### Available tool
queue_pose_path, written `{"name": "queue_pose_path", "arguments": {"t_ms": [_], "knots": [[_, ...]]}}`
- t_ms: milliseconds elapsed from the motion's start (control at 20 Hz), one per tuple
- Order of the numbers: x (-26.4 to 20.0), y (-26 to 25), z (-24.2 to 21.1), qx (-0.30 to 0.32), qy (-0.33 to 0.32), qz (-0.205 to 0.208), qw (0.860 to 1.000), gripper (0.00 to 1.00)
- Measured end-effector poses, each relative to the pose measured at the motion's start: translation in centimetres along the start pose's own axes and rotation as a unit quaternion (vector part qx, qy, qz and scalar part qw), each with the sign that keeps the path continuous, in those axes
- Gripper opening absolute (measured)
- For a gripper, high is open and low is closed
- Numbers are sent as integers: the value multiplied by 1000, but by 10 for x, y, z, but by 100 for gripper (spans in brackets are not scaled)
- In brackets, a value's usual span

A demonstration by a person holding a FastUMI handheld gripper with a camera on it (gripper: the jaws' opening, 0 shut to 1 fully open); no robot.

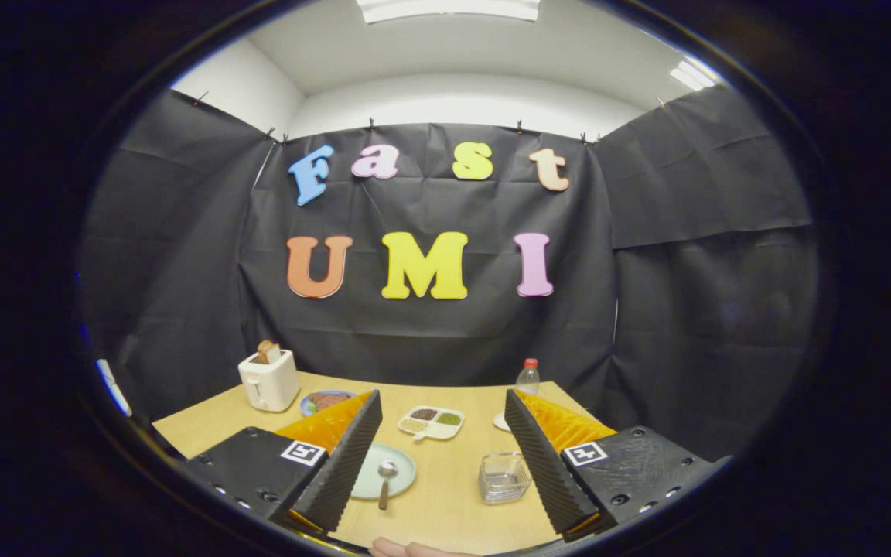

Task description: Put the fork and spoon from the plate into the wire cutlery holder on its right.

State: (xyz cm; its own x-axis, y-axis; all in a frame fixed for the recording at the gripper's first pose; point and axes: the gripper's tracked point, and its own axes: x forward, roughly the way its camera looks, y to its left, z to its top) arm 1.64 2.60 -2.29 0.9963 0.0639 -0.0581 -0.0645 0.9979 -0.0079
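Your gripper [439, 452] is wide open, its 2 fingers spread far apart and holding nothing, raised above the wooden table [445, 510]. Between the fingers, on the side of the left finger, you see the pale green plate [395, 464], partly hidden behind that finger, and a spoon [386, 481] lies on it with the bowl on the plate and the handle reaching over the near rim toward you. The fork I cannot make out. Just beside the right finger, to the right of the plate, stands the wire cutlery holder [504, 476], upright. Beyond these 2 things, further between the fingers, is a white divided tray [431, 422] with 3 portions of food. Behind the left finger there is a small plate with something brown [326, 401], and next to it a white toaster [268, 379] with bread in the slot. Behind the right finger a clear bottle with a red cap [527, 378] stands near the black wall.
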Motion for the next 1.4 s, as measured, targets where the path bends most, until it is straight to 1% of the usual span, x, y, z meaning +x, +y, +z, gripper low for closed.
{"name": "queue_pose_path", "arguments": {"t_ms": [200,350,550,600,750,1100,1250,1400], "knots": [[19,11,-18,-11,31,1,999,96],[38,10,-36,-22,64,-14,998,96],[63,13,-68,-7,125,-13,992,96],[69,16,-77,-3,141,-7,990,96],[88,24,-112,-6,200,8,980,96],[110,49,-192,-12,320,42,946,96],[114,58,-216,-8,356,46,933,96],[115,61,-241,-21,385,48,922,93]]}}
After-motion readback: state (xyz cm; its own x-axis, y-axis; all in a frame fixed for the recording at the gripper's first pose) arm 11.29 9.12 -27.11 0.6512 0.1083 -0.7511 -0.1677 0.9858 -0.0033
